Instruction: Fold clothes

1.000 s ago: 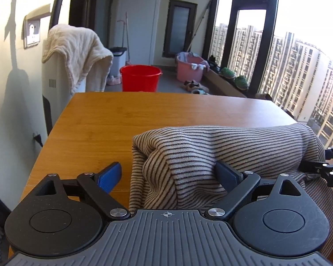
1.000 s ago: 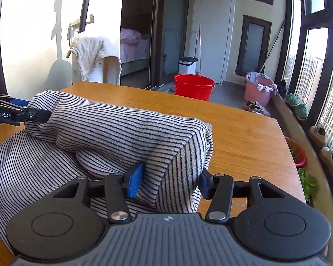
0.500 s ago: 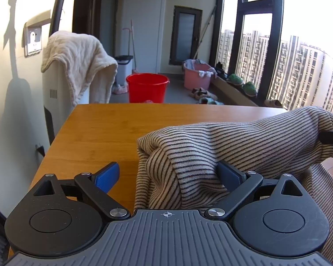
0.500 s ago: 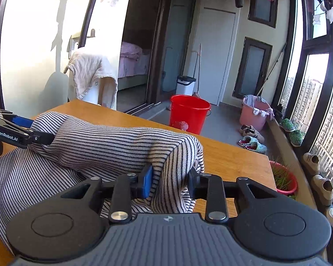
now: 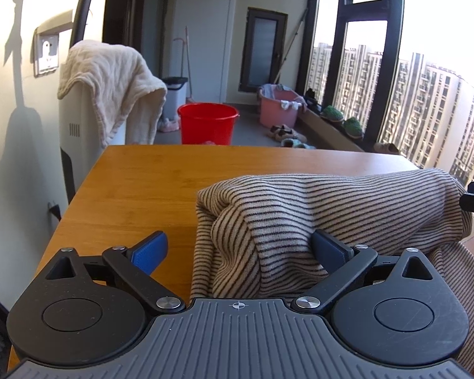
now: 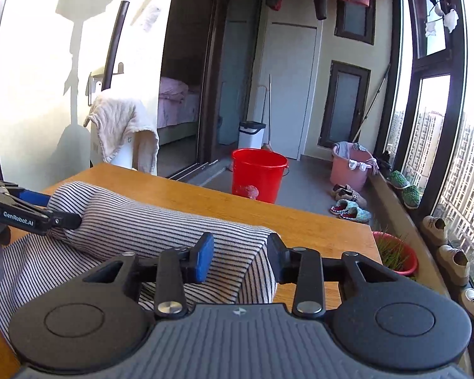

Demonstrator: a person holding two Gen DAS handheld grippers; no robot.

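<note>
A striped beige and dark garment [image 5: 331, 208] lies bunched in a roll across the wooden table [image 5: 148, 183]. My left gripper [image 5: 240, 248] is open, with the garment's left end lying between its blue pads. My right gripper [image 6: 240, 257] stands partly closed around the garment's right end [image 6: 237, 252]; the cloth fills the gap between its pads. In the right wrist view the left gripper [image 6: 31, 211] appears at the far left, at the other end of the roll. The garment's lower layer [image 6: 47, 268] spreads flat toward the near edge.
A cream towel [image 5: 110, 79] hangs over a white appliance past the table's left edge. A red bucket [image 5: 207, 123], a pink basin [image 5: 279, 107] and slippers sit on the floor beyond. A red plant pot [image 6: 395, 252] stands by the table's right edge.
Both wrist views have tilted upward, showing more wall and ceiling. The right gripper's jaws have narrowed around the garment's end. The left jaws stay wide.
</note>
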